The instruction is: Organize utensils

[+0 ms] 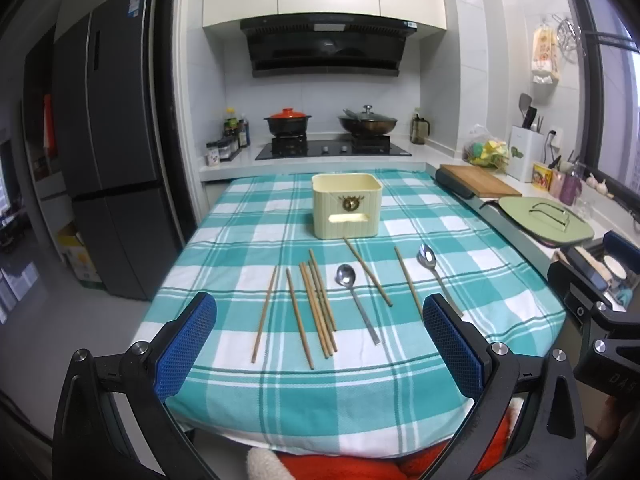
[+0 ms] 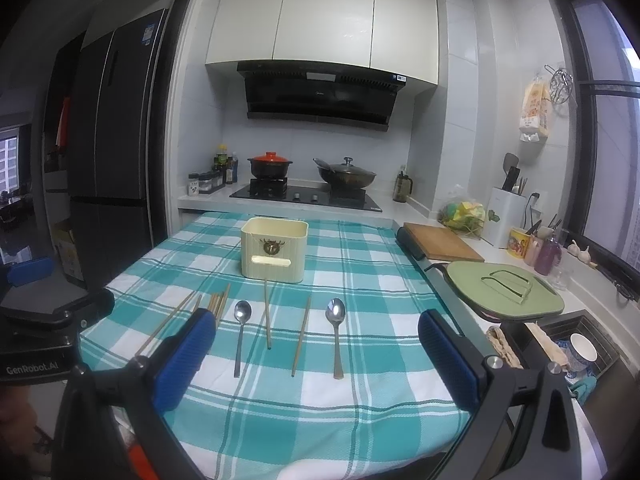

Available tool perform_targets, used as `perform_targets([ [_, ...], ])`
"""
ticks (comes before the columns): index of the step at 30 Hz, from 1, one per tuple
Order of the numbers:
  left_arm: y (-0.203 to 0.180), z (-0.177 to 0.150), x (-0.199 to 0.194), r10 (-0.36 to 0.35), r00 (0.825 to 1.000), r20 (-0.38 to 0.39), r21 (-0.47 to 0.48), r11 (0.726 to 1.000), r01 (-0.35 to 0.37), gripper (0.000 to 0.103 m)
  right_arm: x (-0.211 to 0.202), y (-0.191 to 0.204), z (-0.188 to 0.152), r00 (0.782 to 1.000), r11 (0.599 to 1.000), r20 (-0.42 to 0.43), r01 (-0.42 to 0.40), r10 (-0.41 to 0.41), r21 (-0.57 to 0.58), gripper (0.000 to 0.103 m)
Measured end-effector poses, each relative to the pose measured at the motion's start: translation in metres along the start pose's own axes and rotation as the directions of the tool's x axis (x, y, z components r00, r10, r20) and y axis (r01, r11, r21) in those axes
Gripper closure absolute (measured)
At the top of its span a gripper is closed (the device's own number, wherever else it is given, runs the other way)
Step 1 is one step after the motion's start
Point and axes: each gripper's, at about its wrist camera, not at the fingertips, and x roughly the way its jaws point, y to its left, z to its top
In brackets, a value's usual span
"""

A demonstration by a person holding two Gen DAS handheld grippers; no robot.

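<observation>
Several wooden chopsticks (image 1: 318, 308) lie spread on the teal checked tablecloth (image 1: 240, 216), with two metal spoons (image 1: 356, 300) (image 1: 436, 276) among them. Behind them stands a cream utensil box (image 1: 346, 205), open at the top. My left gripper (image 1: 320, 344) hovers open over the near edge of the table, nothing between its blue pads. In the right wrist view the same chopsticks (image 2: 267, 314), spoons (image 2: 241, 336) (image 2: 336, 332) and cream box (image 2: 274, 249) appear. My right gripper (image 2: 316, 356) is open too and holds nothing.
A wooden cutting board (image 1: 478, 180) and a green lidded pan (image 1: 546, 222) sit on the counter to the right. Behind the table is a stove (image 1: 332, 148) with two pots. A dark fridge (image 1: 108, 140) stands at left. A sink with a cup (image 2: 582, 348) is at right.
</observation>
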Motion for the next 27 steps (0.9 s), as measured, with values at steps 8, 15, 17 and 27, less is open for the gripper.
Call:
perform_targets([
  [8, 0.0008, -0.0018, -0.0007, -0.001, 1.000, 0.003, 0.005, 1.000, 0.001, 0.000, 0.0010, 0.0012, 0.0020, 1.000, 1.000, 0.001, 0.005, -0.005, 0.010, 0.000],
  [15, 0.0001, -0.0030, -0.0004, -0.001, 1.000, 0.002, 0.007, 1.000, 0.001, 0.000, 0.0012, 0.0011, 0.0010, 1.000, 1.000, -0.002, -0.002, 0.002, 0.010, 0.000],
  [17, -0.0001, -0.0032, -0.0005, 0.000, 1.000, 0.003, 0.007, 1.000, 0.000, 0.000, 0.0021, 0.0010, 0.0011, 1.000, 1.000, -0.003, -0.002, 0.002, 0.011, 0.000],
  [27, -0.0015, -0.0061, 0.0034, 0.000, 1.000, -0.003, 0.013, 1.000, 0.000, 0.000, 0.0061, 0.0002, 0.0002, 1.000, 1.000, -0.016, 0.001, -0.001, 0.015, 0.000],
])
